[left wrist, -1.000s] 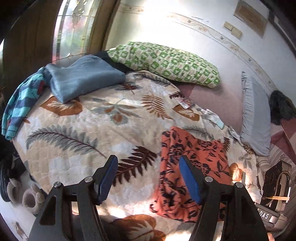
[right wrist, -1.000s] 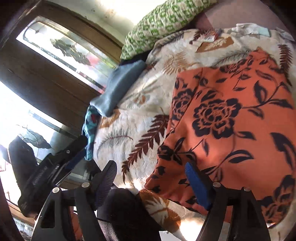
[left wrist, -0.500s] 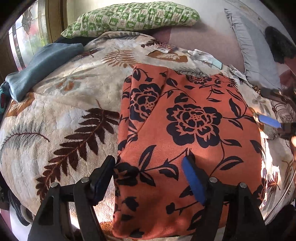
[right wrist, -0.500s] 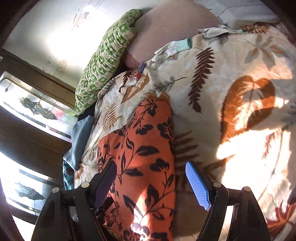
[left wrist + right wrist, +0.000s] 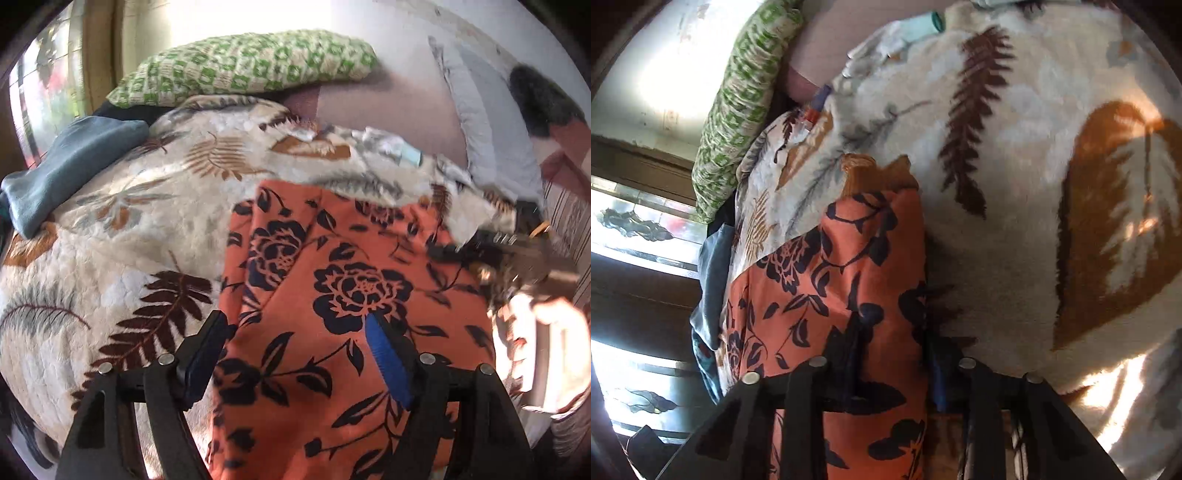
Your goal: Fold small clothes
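My right tool [image 5: 894, 354] has just been closing astride the near right edge of the orange floral garment [image 5: 332, 295], which lies flat on the bed's leaf-print blanket [image 5: 110, 288]; I cannot tell if the pads bite yet. My left tool [image 5: 295, 354], jaws apart, straddles its near left edge, so I'd pinch both layers, then lift both corners evenly. Beyond: 1 blue folded garment [image 5: 70, 162], 1 green pillow [image 5: 243, 66], wall.

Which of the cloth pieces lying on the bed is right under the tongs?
The orange cloth with black flowers. Both tongs sit over it, while the folded plain blue-grey cloth lies far off by the green patterned pillow.
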